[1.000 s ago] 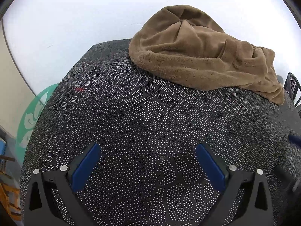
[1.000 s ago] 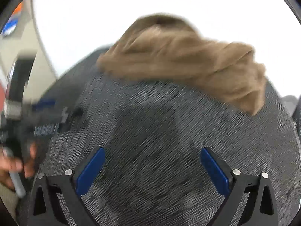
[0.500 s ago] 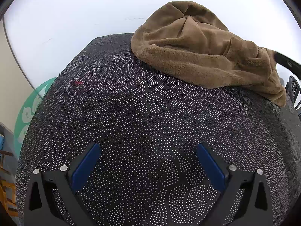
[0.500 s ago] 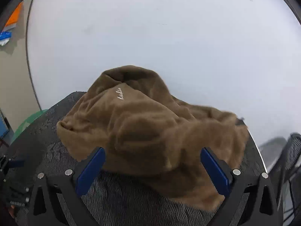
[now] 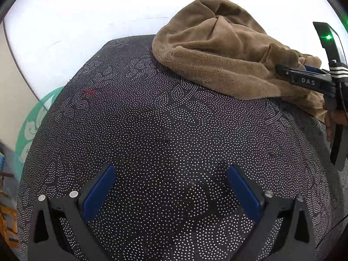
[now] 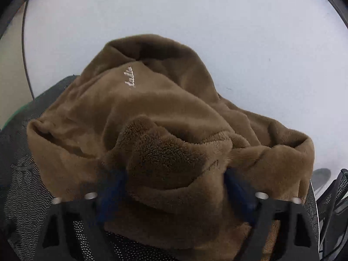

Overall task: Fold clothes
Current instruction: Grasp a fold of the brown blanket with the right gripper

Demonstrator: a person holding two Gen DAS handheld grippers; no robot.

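A crumpled brown fleece garment (image 5: pixel 221 58) lies bunched at the far right of a dark dotted table cover (image 5: pixel 152 134). My left gripper (image 5: pixel 171 187) is open and empty, low over the cover, well short of the garment. My right gripper (image 6: pixel 174 187) is open with its jaws wide, pushed into the garment (image 6: pixel 165 130), and a fold of fleece bulges between the blue pads (image 6: pixel 237 189). White embroidered lettering (image 6: pixel 129 77) shows on the fleece. The right gripper also shows in the left wrist view (image 5: pixel 304 76), against the garment's right end.
The white table top (image 5: pixel 76 21) extends beyond the dark cover. A green round object (image 5: pixel 34 121) lies past the cover's left edge. A black mesh chair (image 6: pixel 335 195) stands at the right. The person's hand (image 5: pixel 335 119) holds the right gripper.
The right gripper has advanced from the open cover into the garment, so fleece now fills the space between its pads. The left gripper has shifted only slightly.
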